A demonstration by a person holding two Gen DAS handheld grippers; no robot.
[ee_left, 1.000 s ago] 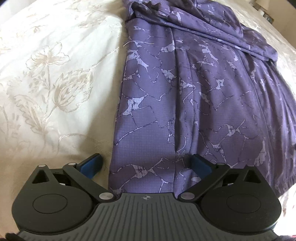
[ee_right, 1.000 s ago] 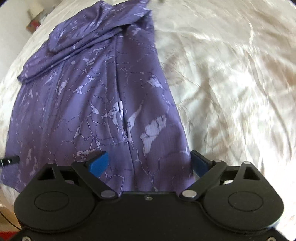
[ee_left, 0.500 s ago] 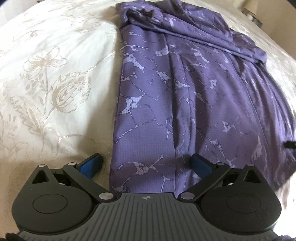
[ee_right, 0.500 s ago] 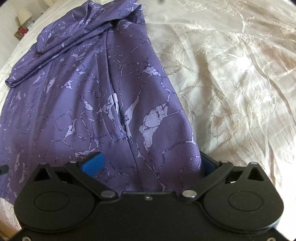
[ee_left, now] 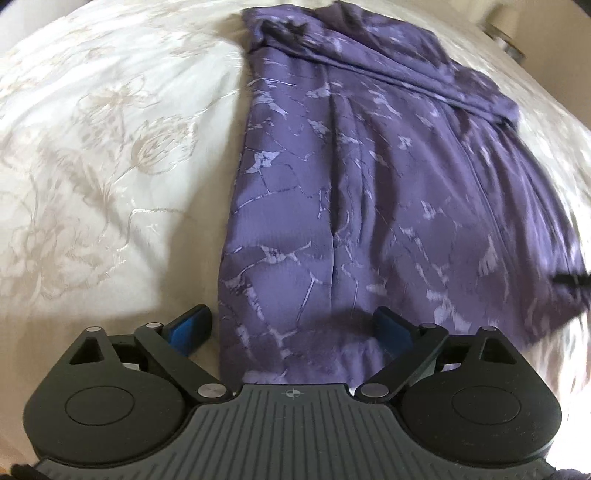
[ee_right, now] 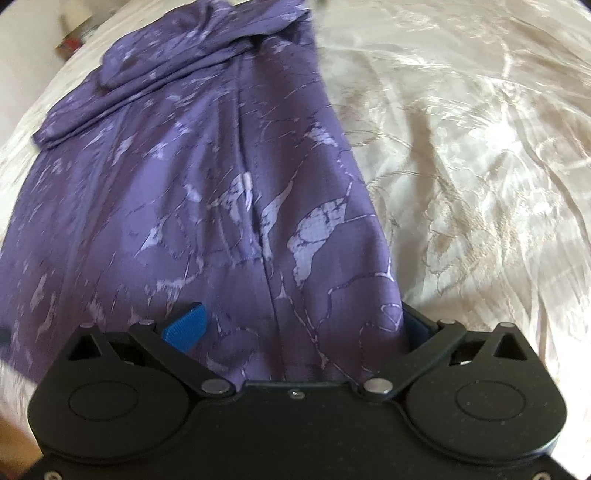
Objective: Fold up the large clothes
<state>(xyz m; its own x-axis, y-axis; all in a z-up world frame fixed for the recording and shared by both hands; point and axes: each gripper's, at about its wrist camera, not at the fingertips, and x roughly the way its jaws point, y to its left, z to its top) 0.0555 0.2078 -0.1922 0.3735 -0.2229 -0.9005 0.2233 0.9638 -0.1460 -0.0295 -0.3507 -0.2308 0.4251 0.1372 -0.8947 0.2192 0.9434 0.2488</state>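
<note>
so the left gripper (ee_left: pixel 291 325) has its blue pads spread wide, straddling the near left corner of the purple garment (ee_left: pixel 369 192), one pad on the bedspread (ee_left: pixel 92 166) just off the cloth's edge, the other over the cloth. the right gripper (ee_right: pixel 299 325) is spread too, jaws apart around the near right corner, with the cloth's edge draped against its right pad; nothing looks pinched yet. the garment lies lengthwise down the cream floral bedspread, running away from both claws, its far end bunched with a sleeve-like band folded across.

likely risk: the fabric looks thin and slippery, so closing on only a sliver of hem could let a corner slide out mid-lift, and uneven grabs would skew the fold. the centre crease could also drag.

open bedspread lies on both outer sides; a lamp (ee_left: pixel 506 33) stands past the far edge.
</note>
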